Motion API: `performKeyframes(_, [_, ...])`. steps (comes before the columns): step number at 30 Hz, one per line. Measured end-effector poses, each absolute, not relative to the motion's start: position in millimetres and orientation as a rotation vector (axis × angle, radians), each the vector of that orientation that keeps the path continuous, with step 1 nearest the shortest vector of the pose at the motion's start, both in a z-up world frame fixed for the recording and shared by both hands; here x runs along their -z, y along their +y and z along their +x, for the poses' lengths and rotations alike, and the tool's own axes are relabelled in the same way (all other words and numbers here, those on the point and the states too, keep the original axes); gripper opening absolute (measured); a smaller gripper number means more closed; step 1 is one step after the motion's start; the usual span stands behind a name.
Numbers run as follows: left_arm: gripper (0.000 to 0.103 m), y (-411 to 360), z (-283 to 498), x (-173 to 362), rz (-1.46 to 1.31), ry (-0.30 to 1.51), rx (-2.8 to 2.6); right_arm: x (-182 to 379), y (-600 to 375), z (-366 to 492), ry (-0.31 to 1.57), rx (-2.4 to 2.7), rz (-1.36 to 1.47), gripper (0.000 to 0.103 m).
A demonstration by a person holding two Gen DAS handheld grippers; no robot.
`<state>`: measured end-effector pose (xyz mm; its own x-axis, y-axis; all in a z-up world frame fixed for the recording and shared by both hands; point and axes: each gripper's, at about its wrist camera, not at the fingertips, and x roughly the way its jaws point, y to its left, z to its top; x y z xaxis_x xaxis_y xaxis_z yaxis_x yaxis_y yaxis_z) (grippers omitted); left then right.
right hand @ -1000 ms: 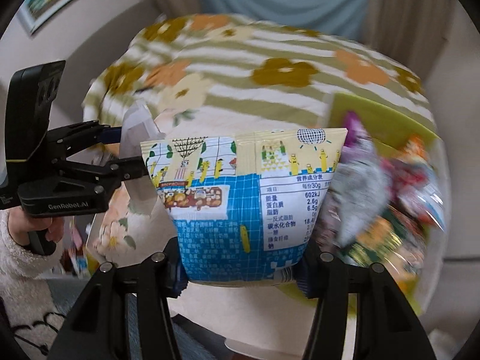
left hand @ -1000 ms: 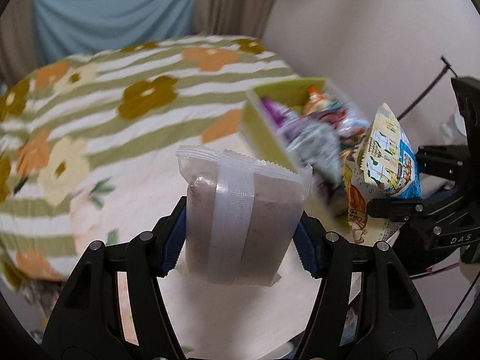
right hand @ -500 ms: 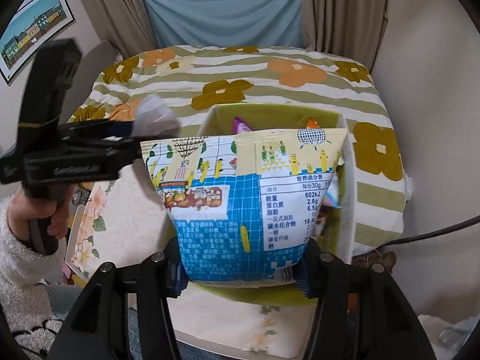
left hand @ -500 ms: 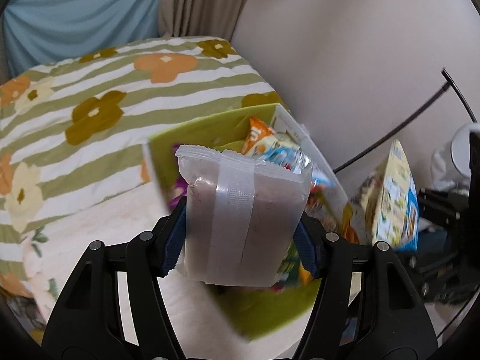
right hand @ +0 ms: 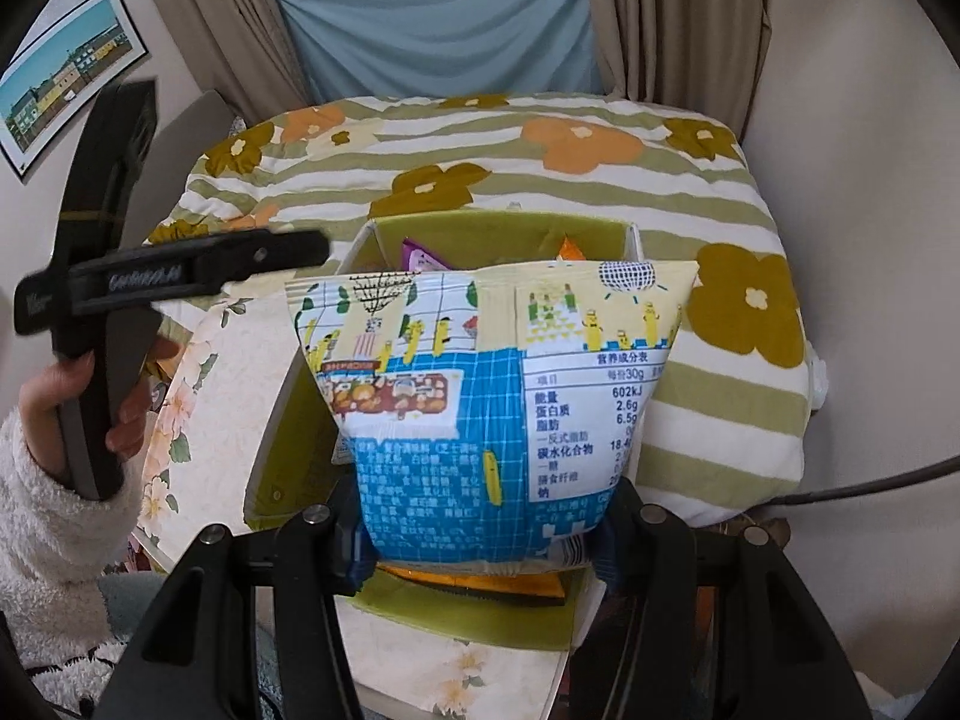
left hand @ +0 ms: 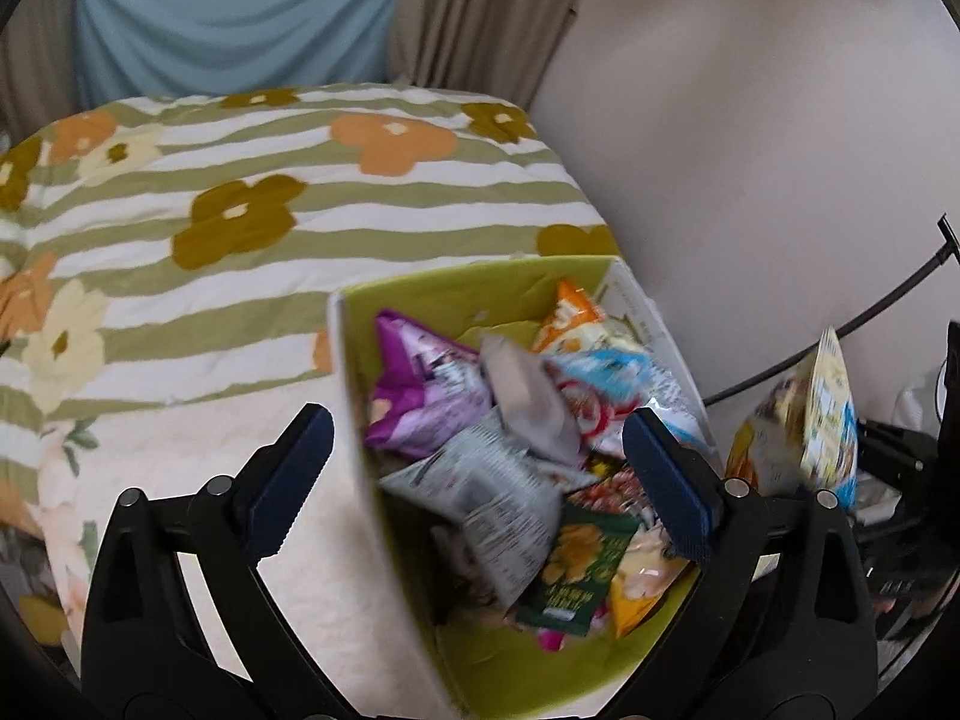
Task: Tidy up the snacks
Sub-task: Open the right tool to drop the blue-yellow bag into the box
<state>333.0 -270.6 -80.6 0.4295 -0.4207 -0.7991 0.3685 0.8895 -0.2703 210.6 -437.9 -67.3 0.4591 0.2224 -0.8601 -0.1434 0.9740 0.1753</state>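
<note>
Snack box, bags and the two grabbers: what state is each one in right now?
Green box: open-topped, heaped with snack bags.
Left gripper: jaws opening, nothing between the pads, above the box.
Grey packet: blurred, loose over the heap.
Right gripper: shut on a bag.
Blue-and-yellow bag: held upright, not yet in the box.

Snack packets [left hand: 480, 480] in box [left hand: 354, 396], on bed [left hand: 240, 192].
</note>
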Motion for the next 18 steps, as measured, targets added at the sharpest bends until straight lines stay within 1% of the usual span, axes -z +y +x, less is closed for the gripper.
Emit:
performKeyframes(7, [0.097, -245.5, 306.7, 80.5, -0.051, 0.996, 0.415, 63.4, -419.6, 226.2, 1.059, -0.283, 0.078, 0.051])
performKeyframes(12, [0.097, -232.6, 293.0, 82.2, -0.045, 1.009, 0.356, 72.3, -399.2, 242.9, 1.086, -0.332, 0.061, 0.051])
performKeyframes(14, [0.097, -226.5, 286.5, 84.9, -0.042, 1.02, 0.337, 78.3, -394.0, 248.0, 1.093, -0.327, 0.037, 0.054])
performKeyframes(15, [0.097, -223.3, 283.0, 86.4, -0.036, 1.023, 0.321, 80.3, -393.3, 248.2, 1.085, -0.312, 0.028, 0.064])
performKeyframes(16, [0.097, -220.0, 279.4, 88.4, -0.033, 1.026, 0.307, 82.2, -393.4, 247.6, 1.076, -0.3, 0.026, 0.084])
performKeyframes(17, [0.097, -217.0, 276.6, 90.3, -0.035, 1.031, 0.299, 83.4, -394.5, 246.4, 1.07, -0.296, 0.029, 0.092])
performKeyframes(18, [0.097, -213.9, 274.1, 92.8, -0.042, 1.037, 0.293, 84.3, -396.4, 244.6, 1.062, -0.289, 0.033, 0.097])
